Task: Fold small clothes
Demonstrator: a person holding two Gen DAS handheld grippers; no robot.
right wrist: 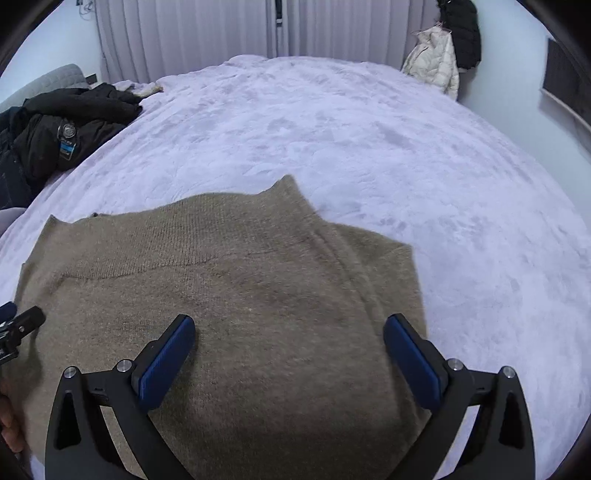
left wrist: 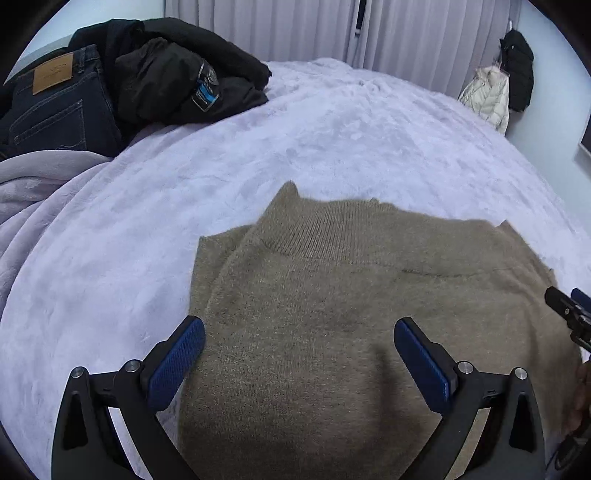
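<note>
A tan knit sweater [left wrist: 332,314] lies flat on the pale lilac bed cover [left wrist: 258,147], its ribbed collar pointing away from me and its sides folded in. My left gripper [left wrist: 299,332] hovers open over the sweater's left part, with nothing between its blue pads [left wrist: 177,362]. In the right wrist view the same sweater [right wrist: 240,295] fills the lower middle, and my right gripper [right wrist: 290,328] stands open above its right part, holding nothing. The tip of the right gripper [left wrist: 569,314] shows at the right edge of the left view, and the left gripper's tip [right wrist: 18,328] at the left edge of the right view.
A heap of black jackets [left wrist: 177,70] and dark jeans [left wrist: 55,107] lies at the bed's far left. A lilac blanket [left wrist: 29,192] is bunched at the left. A cream puffer coat [right wrist: 436,62] and a black coat [right wrist: 461,29] hang at the far right wall. Curtains [right wrist: 192,33] stand behind the bed.
</note>
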